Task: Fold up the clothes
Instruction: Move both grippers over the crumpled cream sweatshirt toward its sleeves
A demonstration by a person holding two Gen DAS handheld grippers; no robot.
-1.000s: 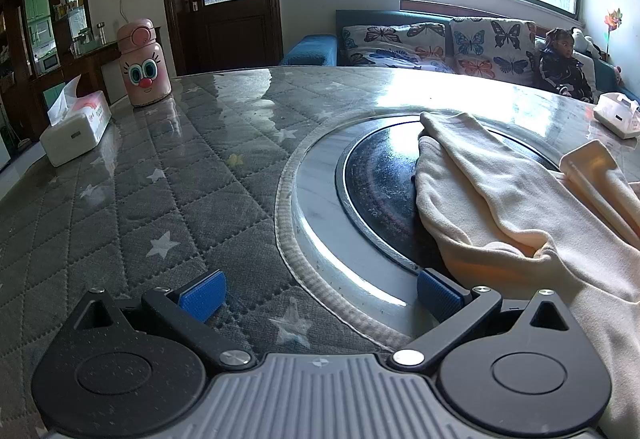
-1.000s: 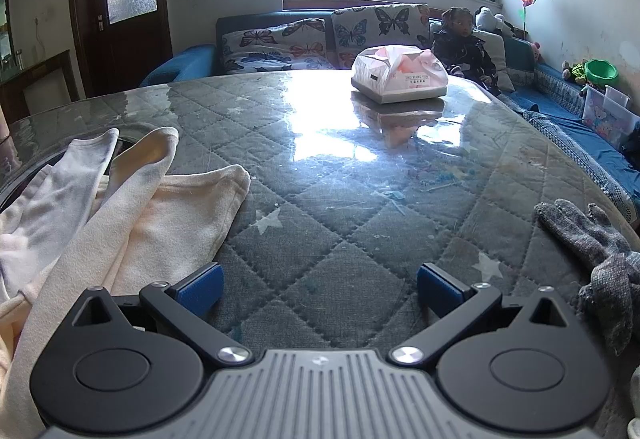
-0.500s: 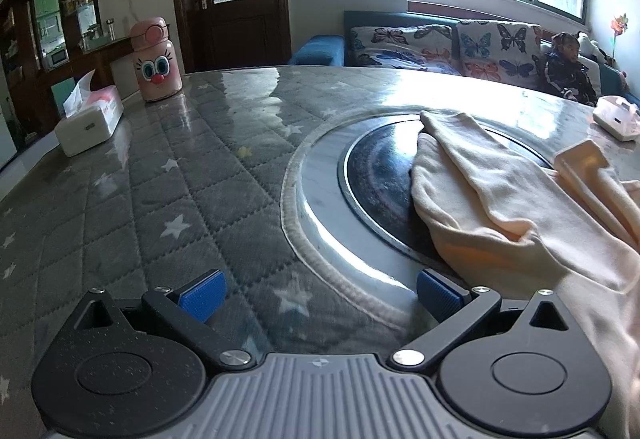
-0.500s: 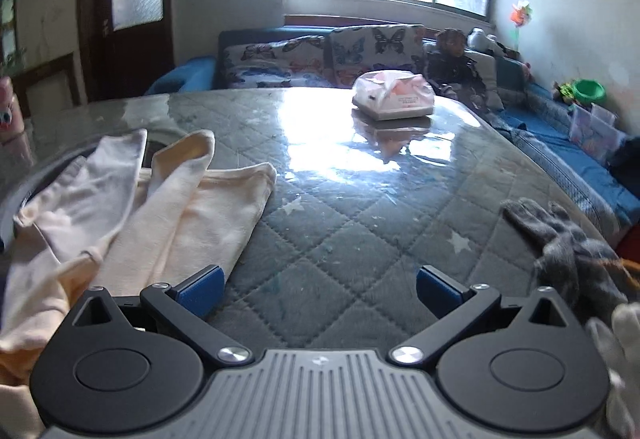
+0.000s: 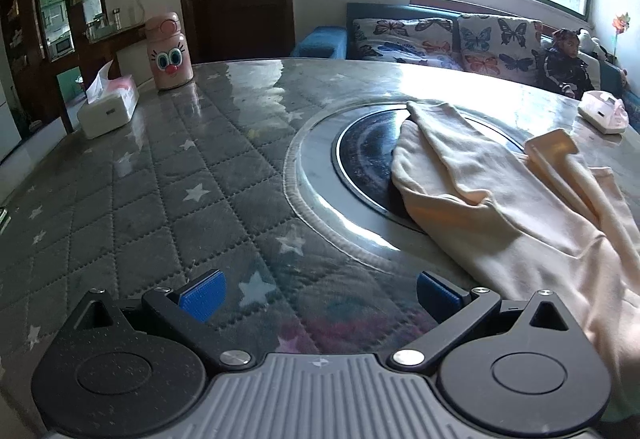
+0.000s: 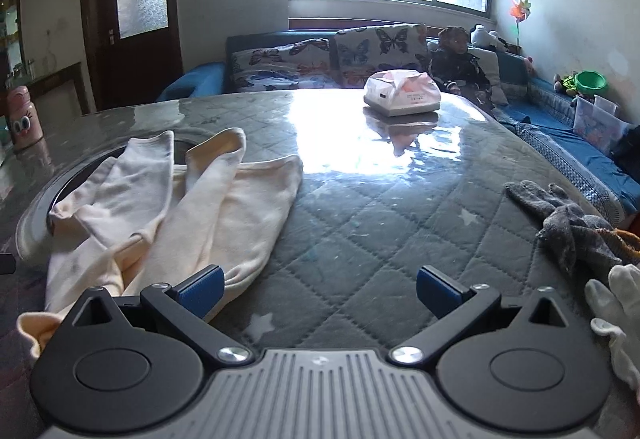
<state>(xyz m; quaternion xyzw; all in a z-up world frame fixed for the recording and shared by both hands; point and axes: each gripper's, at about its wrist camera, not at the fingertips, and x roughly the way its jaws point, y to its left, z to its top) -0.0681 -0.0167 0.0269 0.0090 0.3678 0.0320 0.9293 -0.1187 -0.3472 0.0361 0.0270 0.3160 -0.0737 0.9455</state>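
Left gripper (image 5: 319, 294): we find it spread wide, nothing between its blue pads, held low over the quilted table cover (image 5: 168, 207) just short of the round inset.
Right gripper (image 6: 319, 291): we find it spread wide as well and holding nothing; its left pad (image 6: 202, 289) sits right at the near hem of the garment — we cannot tell whether it touches.
Cream garment (image 6: 168, 215): lies loose and rumpled on the table, unfolded, with two narrow parts pointing toward the window; its far portion drapes over the dark round inset (image 5: 364, 159) and the pale ring around it. In the left wrist view the same cloth (image 5: 520, 215) runs along the right side, past the right pad.
Grey knitted piece (image 6: 568, 223): crumpled near the table's right edge, well apart from the cream garment.
Pink tissue pack (image 6: 402, 95): far side of the table, toward the sofa.
White tissue box (image 5: 108, 107): left side of the table, beside the pink cartoon-face bottle (image 5: 168, 55).
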